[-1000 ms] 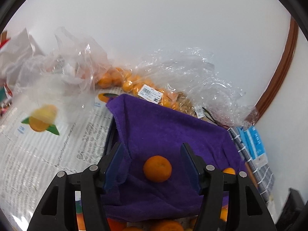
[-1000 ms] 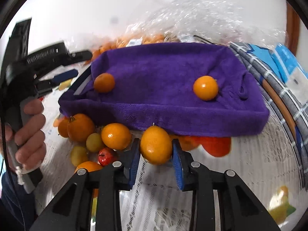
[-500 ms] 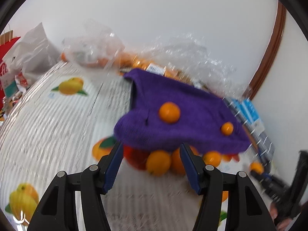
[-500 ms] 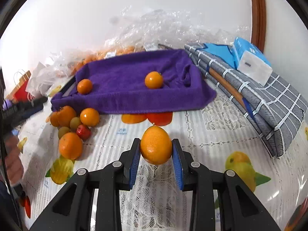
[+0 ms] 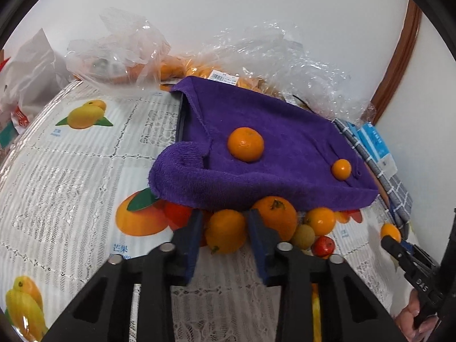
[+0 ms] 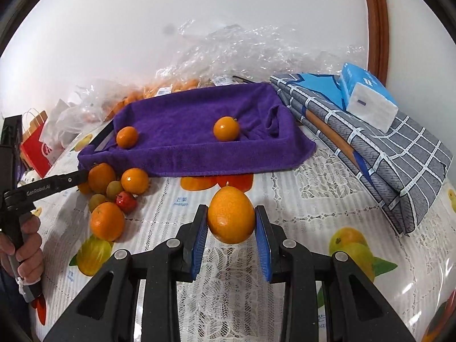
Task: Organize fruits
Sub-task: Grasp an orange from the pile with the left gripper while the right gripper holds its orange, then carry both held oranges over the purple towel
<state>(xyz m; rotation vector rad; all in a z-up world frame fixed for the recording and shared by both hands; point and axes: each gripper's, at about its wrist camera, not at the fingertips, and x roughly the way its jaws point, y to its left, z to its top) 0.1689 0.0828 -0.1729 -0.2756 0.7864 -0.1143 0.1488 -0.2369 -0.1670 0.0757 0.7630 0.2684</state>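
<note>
1. Left gripper (image 5: pixel 225 235), black two-finger tongs with blue pads: jaws closing around a round orange citrus (image 5: pixel 226 230) lying on the tablecloth just below the towel's front edge; pads look to be touching its sides
2. Right gripper (image 6: pixel 231 229), same build: clenched on an oval orange fruit (image 6: pixel 231 214), held clear of the table, long axis roughly upright
3. Purple terry towel (image 6: pixel 185 119) lining a tray: straight ahead of the right gripper, the nearer hand for a drop; two small oranges already on it
4. Loose fruit pile (image 6: pixel 114 193): beside the towel's left corner, at the left gripper's tips
</note>
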